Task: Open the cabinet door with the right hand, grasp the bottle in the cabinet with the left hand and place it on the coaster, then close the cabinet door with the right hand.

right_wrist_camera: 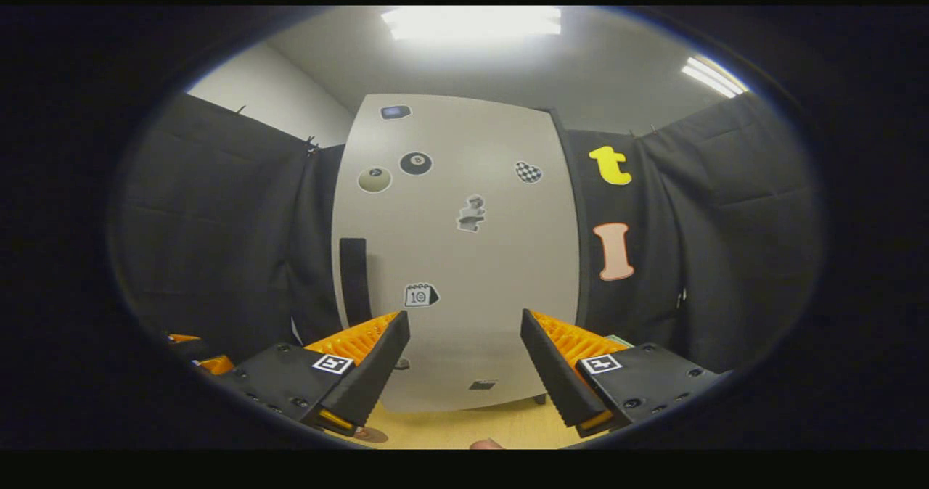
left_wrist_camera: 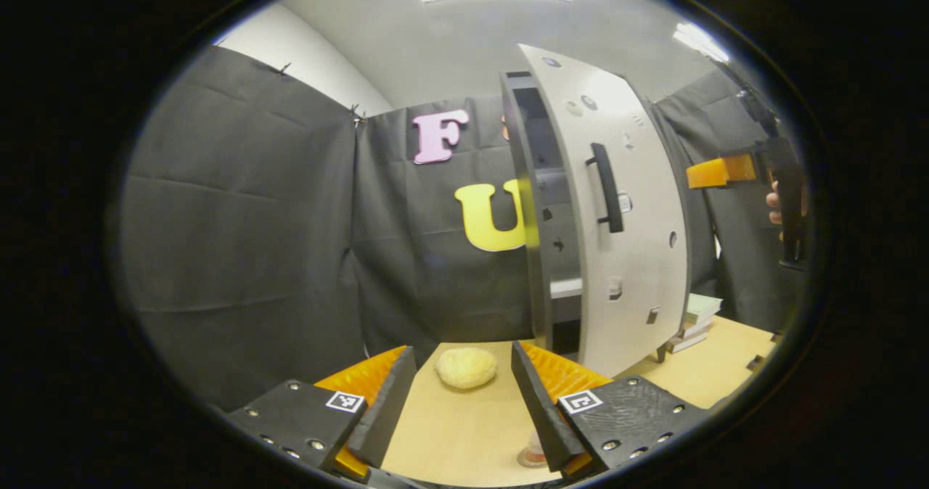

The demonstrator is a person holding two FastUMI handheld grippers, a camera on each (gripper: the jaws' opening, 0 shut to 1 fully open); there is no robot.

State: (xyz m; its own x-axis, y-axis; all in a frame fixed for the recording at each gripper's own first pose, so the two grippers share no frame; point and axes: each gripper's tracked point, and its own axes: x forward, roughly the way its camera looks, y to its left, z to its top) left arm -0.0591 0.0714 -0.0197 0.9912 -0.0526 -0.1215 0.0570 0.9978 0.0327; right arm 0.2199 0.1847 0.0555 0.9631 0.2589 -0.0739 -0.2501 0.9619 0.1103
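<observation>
Your left gripper [left_wrist_camera: 463, 387] hangs low over the wooden table [left_wrist_camera: 464, 438] with its jaws spread wide and nothing between them. Past its fingertips, a pale yellow lumpy thing [left_wrist_camera: 467, 367] lies on the table, just in front of the cabinet's foot. The cabinet [left_wrist_camera: 541, 206] stands to the right of center in the left gripper view, and its pale door [left_wrist_camera: 624, 213] sits slightly ajar, so that a strip of the dark interior with shelves shows along the door's left edge. A black vertical handle [left_wrist_camera: 608, 188] is mounted on the door front. You cannot make out the bottle inside from here; the interior strip is too narrow and dark to tell. Near the bottom edge, beside the right finger of that gripper, a small round thing [left_wrist_camera: 533, 454] rests on the table, possibly the coaster, though it is half hidden. Far right, your right gripper [left_wrist_camera: 722, 171] and a hand [left_wrist_camera: 776, 206] show well clear of the handle, and a stack of books [left_wrist_camera: 695, 322] lies on the table behind the door. In the right gripper view, the right gripper [right_wrist_camera: 464, 344] is also spread wide and empty, facing the door [right_wrist_camera: 464, 257], which carries several stickers [right_wrist_camera: 472, 213]; the handle [right_wrist_camera: 355, 271] stands at the door's left side.
</observation>
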